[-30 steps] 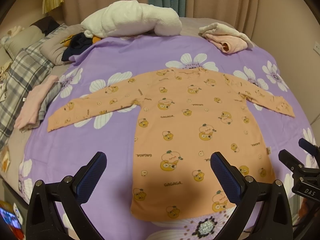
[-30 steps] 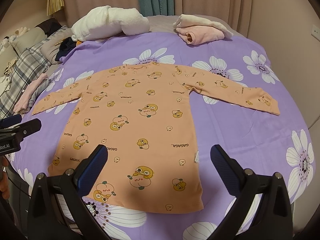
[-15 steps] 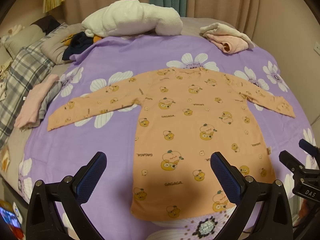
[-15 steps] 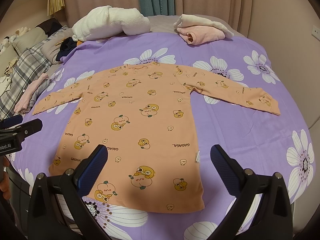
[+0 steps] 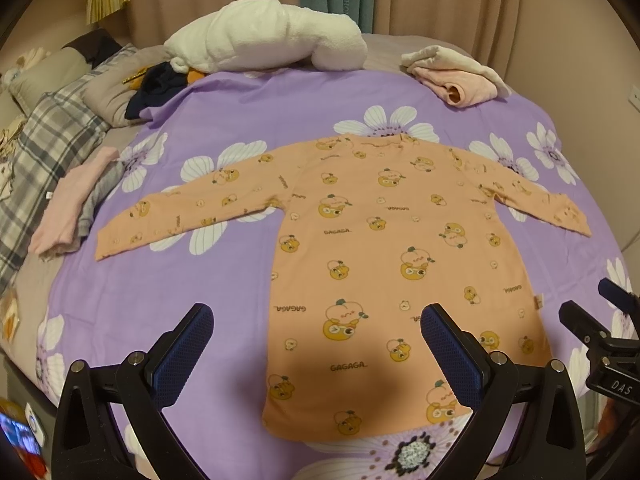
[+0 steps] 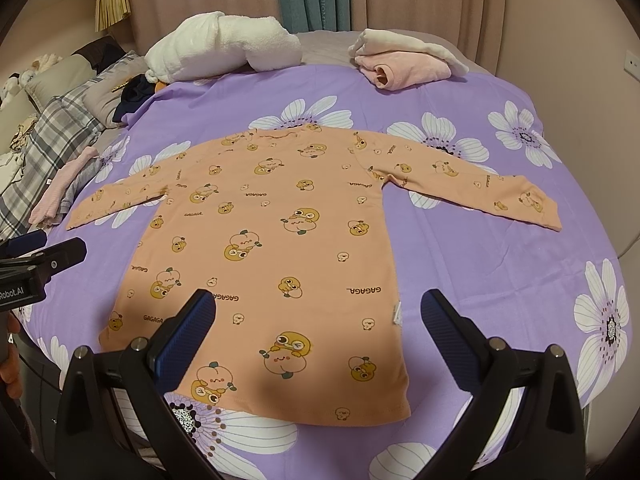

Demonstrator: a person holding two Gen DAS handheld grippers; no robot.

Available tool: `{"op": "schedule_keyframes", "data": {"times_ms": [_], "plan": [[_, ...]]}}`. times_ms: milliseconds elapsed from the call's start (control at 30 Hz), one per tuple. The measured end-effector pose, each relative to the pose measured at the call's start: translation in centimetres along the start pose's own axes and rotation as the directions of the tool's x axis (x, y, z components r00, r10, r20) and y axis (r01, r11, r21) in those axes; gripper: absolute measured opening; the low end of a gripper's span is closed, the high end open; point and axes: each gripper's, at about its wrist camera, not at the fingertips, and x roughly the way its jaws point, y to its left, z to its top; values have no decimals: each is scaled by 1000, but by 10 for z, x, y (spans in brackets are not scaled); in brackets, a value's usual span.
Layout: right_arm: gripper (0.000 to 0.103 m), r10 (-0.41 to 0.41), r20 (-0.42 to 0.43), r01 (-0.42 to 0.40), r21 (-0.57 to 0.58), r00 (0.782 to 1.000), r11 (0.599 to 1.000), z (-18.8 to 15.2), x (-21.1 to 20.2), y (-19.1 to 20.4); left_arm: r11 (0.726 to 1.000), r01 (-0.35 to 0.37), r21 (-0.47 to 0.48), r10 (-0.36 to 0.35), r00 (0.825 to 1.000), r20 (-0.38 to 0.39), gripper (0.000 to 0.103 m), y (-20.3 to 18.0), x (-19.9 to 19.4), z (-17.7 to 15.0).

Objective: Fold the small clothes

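An orange long-sleeved child's shirt [image 5: 384, 256] [image 6: 272, 248] with cartoon prints lies flat on the purple flowered sheet [image 5: 168, 280] [image 6: 480, 288], both sleeves spread out and the neck at the far side. My left gripper [image 5: 318, 344] hovers open above the shirt's lower left hem, nothing between its blue-padded fingers. My right gripper [image 6: 320, 332] hovers open above the lower right hem, also holding nothing. Each gripper shows at the edge of the other's view: the right gripper [image 5: 600, 320] and the left gripper [image 6: 44, 260].
A white fluffy blanket [image 5: 264, 40] [image 6: 224, 48] and a folded pink-and-cream pile [image 5: 456, 76] [image 6: 404, 60] lie at the bed's far edge. A pink garment on a grey one [image 5: 72, 208] [image 6: 64, 188], plaid bedding [image 5: 44, 148] and dark clothes [image 5: 156, 88] sit at the left.
Both views have shifted very slightly; the shirt and the open grippers stay as they were.
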Motion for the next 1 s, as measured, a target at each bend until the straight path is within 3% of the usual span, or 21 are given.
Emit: {"op": "schedule_keyframes", "data": {"times_ms": [1000], "plan": [[103,4,-1,-4,9,1000,1000,0,-1,2,1000,14,-3,-14,1000,-9,102,0,7,-3]]}}
